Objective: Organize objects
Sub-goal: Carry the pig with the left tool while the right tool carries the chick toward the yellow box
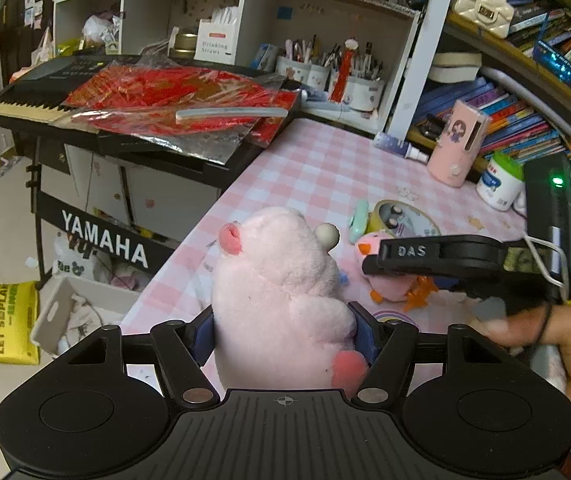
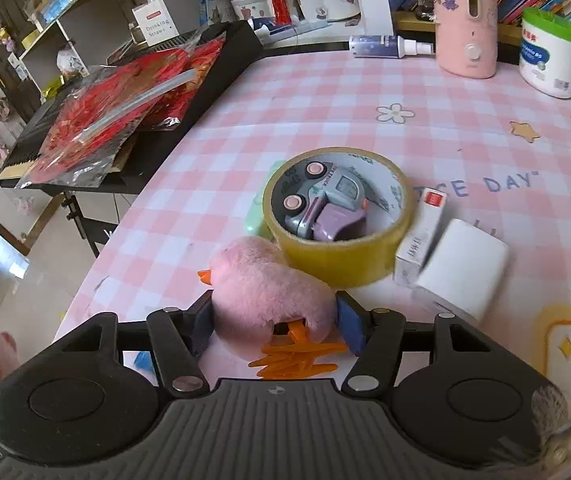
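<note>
On the pink checked worktop (image 2: 325,92), the small pink plush bird (image 2: 269,292) lies on its side between the blue pads of the right hand-held gripper (image 2: 273,322), which has closed on its body; its long axis runs forward along the fingers, orange beak ahead, orange feet trailing back, and the tape roll (image 2: 337,256) touches it just beyond. The left hand-held gripper (image 1: 285,340) grips the larger pink plush pig (image 1: 281,300) clear of the worktop, to the bird's left. Any lift should draw away from the roll.
</note>
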A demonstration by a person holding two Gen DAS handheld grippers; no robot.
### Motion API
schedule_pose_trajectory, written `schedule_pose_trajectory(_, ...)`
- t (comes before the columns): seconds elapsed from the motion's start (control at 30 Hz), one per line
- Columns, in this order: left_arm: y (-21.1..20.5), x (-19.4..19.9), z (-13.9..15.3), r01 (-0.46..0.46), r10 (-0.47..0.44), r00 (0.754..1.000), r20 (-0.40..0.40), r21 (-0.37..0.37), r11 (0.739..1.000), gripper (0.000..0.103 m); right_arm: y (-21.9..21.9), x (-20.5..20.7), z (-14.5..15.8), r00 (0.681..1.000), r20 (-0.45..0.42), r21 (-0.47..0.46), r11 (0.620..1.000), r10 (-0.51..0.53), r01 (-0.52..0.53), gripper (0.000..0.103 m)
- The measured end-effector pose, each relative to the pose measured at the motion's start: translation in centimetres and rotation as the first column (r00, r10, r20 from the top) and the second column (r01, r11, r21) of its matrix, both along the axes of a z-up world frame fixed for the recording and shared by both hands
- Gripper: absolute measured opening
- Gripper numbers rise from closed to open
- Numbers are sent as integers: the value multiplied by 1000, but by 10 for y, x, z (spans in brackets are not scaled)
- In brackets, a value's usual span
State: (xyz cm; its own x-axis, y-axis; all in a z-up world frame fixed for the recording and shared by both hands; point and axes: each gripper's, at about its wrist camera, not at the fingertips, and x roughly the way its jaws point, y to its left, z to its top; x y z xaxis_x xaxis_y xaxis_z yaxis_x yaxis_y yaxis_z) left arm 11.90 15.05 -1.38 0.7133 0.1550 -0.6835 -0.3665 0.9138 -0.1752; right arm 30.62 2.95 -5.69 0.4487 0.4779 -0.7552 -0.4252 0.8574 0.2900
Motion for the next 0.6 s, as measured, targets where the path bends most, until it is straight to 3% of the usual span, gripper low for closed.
schedule_pose_trajectory(0.6,-18,-44,9,163,-160,983,85,-34,986,66,-51,-108,58,986,153,-18,997,-71,75,60)
